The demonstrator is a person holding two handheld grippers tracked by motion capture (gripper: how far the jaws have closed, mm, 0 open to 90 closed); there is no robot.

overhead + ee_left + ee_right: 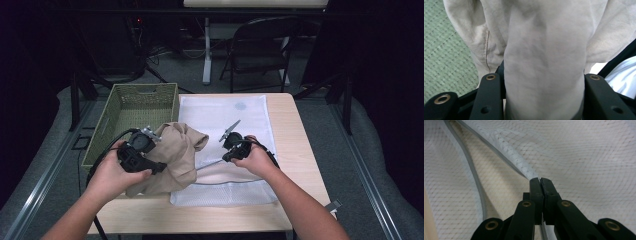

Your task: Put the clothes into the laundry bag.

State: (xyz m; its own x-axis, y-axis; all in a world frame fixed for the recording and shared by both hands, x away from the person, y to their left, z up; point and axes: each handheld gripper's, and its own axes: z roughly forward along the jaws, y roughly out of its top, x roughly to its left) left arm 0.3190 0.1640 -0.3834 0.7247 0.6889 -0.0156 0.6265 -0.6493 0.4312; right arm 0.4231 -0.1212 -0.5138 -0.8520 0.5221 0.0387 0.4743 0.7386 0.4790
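While the left tongs [159, 168] clamp a thick fold of the crumpled beige cotton garment [176, 152], the right tongs [226, 159] stand pinched fully together on the raised zipper-edged lip [520, 165] of the flat white mesh laundry bag [227, 117]. The garment rests on the bench [295, 150] near its left edge, overlapping the bag's left side and lying just beside the woven green rectangular basket [131, 107] at the far-left corner. In the left gripper view the cloth bulges between the two black jaws, which are held apart by its bulk. In the right gripper view the mesh edge is drawn up off the lower layer, so a gap shows beneath it; this lift probably serves to open the bag's mouth, and the garment is held bunched close by, apparently ready to be fed inside. The bag spreads from the far edge toward the near edge, across the middle of the bench.

Count: one garment, one mesh bag, one basket, two tongs, one in each hand.
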